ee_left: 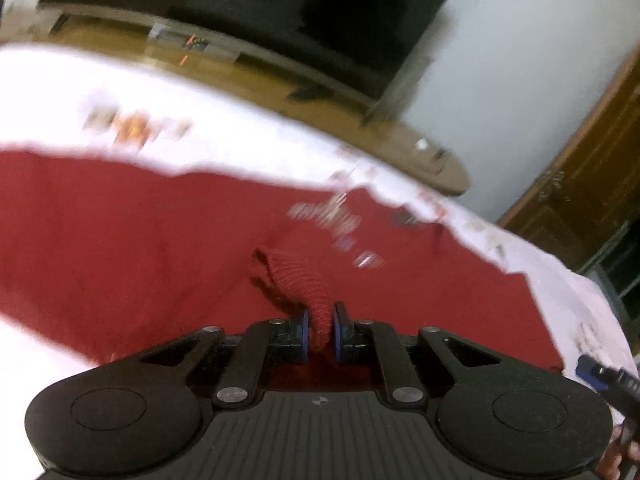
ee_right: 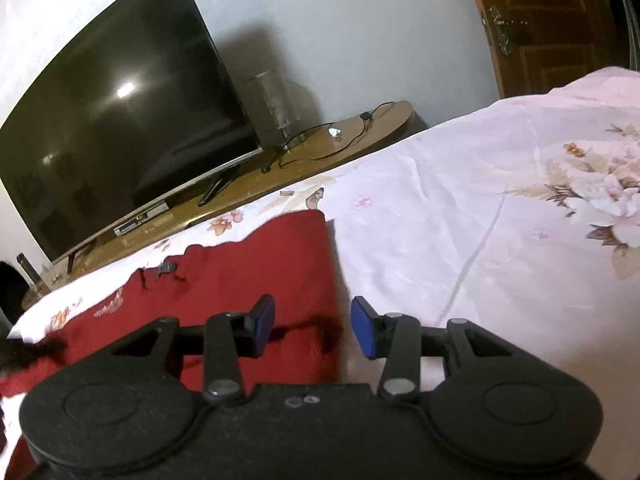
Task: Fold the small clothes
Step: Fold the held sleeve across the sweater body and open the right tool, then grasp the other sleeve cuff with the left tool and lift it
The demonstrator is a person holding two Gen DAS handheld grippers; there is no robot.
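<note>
Red knit garment [ee_left: 160, 232] spread flat on white floral bedsheet [ee_right: 460, 200]; pale print on it too blurred to read. Left claw [ee_left: 320, 332] clamped on a pinched-up ribbed fold. Right claw [ee_right: 313, 326] apart, empty, hanging over the garment's right edge.

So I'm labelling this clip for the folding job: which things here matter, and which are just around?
Job:
- red knit garment
- left gripper, shut on its ribbed edge
- right gripper, open
- floral white bedsheet

Just around:
- black flat-screen television
- wooden TV stand
- brown wooden door
</note>
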